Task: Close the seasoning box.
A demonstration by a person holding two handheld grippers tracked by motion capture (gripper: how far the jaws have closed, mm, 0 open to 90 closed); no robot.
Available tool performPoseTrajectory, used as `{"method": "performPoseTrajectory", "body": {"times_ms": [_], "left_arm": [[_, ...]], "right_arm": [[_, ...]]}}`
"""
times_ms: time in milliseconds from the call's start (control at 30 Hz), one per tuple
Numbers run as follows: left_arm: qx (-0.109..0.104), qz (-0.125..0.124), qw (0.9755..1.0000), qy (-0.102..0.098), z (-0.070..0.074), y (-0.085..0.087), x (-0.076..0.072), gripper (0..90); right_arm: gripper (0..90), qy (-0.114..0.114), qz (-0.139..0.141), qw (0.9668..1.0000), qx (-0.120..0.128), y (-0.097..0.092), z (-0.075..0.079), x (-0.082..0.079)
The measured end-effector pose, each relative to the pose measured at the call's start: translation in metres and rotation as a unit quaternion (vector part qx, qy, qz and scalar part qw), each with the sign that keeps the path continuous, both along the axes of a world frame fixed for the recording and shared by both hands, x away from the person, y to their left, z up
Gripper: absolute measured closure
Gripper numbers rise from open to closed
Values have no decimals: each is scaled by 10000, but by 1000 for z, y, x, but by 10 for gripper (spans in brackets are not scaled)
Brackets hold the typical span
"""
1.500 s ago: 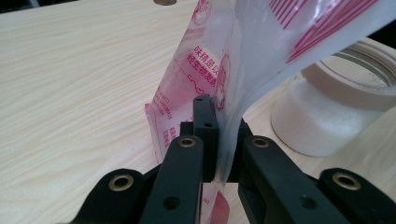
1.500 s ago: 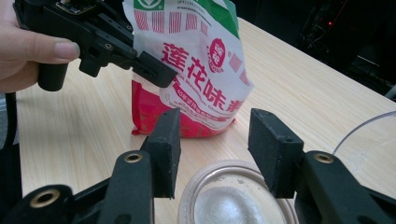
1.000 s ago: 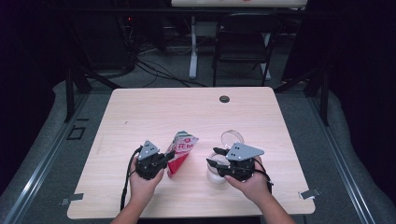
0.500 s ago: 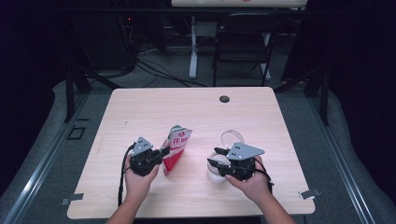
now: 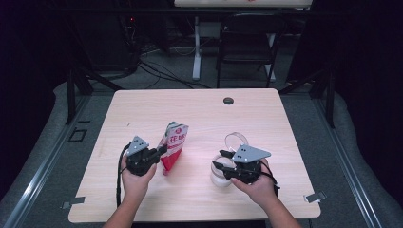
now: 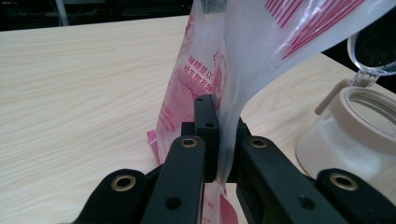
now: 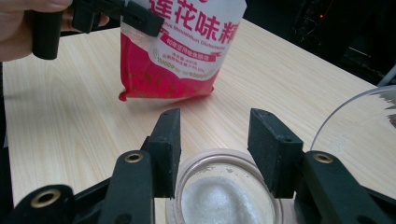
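Pinching the edge of a red-and-white bag [image 5: 172,147], the left hand-held gripper [image 5: 159,151] holds it upright with its bottom near the counter [image 5: 199,114] — jaws clamped tight on the plastic. The right hand-held gripper [image 5: 219,160] grips an open jar [image 7: 224,196] of white powder — its jaws set wide around the rim, its clear lid [image 5: 236,138] flipped back.

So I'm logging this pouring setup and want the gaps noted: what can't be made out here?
- Bag: small print unreadable in the high view, too small; its top is cut off by the frame edge in both gripper views.
- Jar: its base is hidden by the right tongs and the lower frame edge; fill level unclear.
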State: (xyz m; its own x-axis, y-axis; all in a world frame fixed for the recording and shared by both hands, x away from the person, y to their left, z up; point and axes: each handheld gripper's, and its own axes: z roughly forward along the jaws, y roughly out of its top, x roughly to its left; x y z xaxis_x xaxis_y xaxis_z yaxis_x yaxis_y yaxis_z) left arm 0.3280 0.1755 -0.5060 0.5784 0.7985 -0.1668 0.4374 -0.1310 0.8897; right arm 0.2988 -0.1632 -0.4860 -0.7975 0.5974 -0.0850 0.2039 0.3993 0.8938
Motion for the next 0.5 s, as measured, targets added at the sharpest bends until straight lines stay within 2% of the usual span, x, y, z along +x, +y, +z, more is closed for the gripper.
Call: {"method": "performPoseTrajectory", "body": {"times_ms": [267,500], "left_arm": [[-85,296,9995,-74,7,20,2,897],[-93,607,9980,-120,10,37,4,897]], "right_arm": [[546,-7,-8,10000,1,0,0,0],[546,-10,-14,10000,-10,0,0,0]]}}
